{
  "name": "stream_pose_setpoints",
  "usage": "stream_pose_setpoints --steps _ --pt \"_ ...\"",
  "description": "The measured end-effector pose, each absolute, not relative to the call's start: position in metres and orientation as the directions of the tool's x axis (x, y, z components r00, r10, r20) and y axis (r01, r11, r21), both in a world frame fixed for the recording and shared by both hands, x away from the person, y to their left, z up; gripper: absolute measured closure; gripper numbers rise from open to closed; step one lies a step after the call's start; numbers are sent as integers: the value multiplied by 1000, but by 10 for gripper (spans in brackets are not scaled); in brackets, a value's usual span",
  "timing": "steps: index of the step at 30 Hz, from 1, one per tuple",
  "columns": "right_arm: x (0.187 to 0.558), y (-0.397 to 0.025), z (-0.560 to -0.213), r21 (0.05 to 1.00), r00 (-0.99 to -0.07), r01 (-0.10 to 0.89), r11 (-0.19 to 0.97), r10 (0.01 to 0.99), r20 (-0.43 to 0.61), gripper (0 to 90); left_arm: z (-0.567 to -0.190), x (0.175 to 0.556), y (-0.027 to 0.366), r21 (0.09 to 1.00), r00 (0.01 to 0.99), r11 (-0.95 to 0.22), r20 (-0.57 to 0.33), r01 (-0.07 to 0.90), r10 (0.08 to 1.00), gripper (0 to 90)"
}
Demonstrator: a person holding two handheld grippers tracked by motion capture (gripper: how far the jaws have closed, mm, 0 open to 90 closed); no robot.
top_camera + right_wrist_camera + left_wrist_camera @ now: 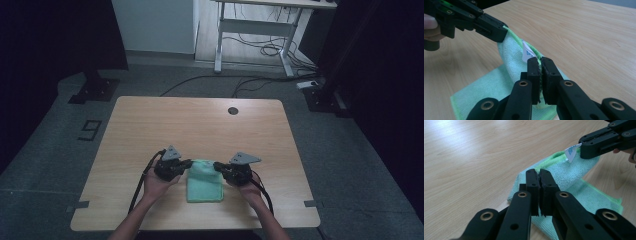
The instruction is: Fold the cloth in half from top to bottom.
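Where the forearms enter at the near edge of the table [150, 115], both hands already up at the cloth. Green cloth [205, 180] lying flat toward the near edge, between the two grippers, long axis running near to far. Far edge of it lifted off the wood and stretched crosswise between the two claws.

Left gripper [186, 163] clenched on the far left corner of the cloth, jaws pressed together with fabric pinched between them in the left gripper view [538, 192]. Right gripper [218, 165] likewise clamped on the far right corner, just beside the white label [526, 53] sewn into the hem; jaws tight on the fold in the right gripper view [540, 75].

Both claws level with each other, pointing inward toward one another, neither nearer the cloth than the other. Rest of the cloth lying on the near side of the claws, toward the person. Judging from that: a fold in hand, far edge probably to be carried toward the near edge, both claws moving together along the long axis.

Beyond, bare tabletop, then a round cable hole [232, 110] near the far edge.
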State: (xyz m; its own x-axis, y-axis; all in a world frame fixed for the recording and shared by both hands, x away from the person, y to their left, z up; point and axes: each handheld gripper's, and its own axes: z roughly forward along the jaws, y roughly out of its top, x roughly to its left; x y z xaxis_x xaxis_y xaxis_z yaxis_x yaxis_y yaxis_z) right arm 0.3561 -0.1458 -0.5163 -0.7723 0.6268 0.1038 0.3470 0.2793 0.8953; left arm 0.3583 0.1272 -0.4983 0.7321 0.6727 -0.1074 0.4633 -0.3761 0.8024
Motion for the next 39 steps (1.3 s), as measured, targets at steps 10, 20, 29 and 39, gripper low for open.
stream_pose_setpoints --steps 10,20,29,39 --pt "340 -151 -522 894 -792 345 286 600 114 852 -502 338 128 804 752 -386 -112 453 649 871" --pt "318 -152 -538 878 -813 354 321 570 120 844 -516 315 129 794 763 -389 -141 468 630 865" --pt "310 -154 -545 861 -830 366 353 542 131 778 -527 303 128 773 773 -430 -121 467 623 803" --pt "297 -159 -539 879 -834 346 328 536 128 603 -518 293 135 793 781 -416 -119 446 613 519"
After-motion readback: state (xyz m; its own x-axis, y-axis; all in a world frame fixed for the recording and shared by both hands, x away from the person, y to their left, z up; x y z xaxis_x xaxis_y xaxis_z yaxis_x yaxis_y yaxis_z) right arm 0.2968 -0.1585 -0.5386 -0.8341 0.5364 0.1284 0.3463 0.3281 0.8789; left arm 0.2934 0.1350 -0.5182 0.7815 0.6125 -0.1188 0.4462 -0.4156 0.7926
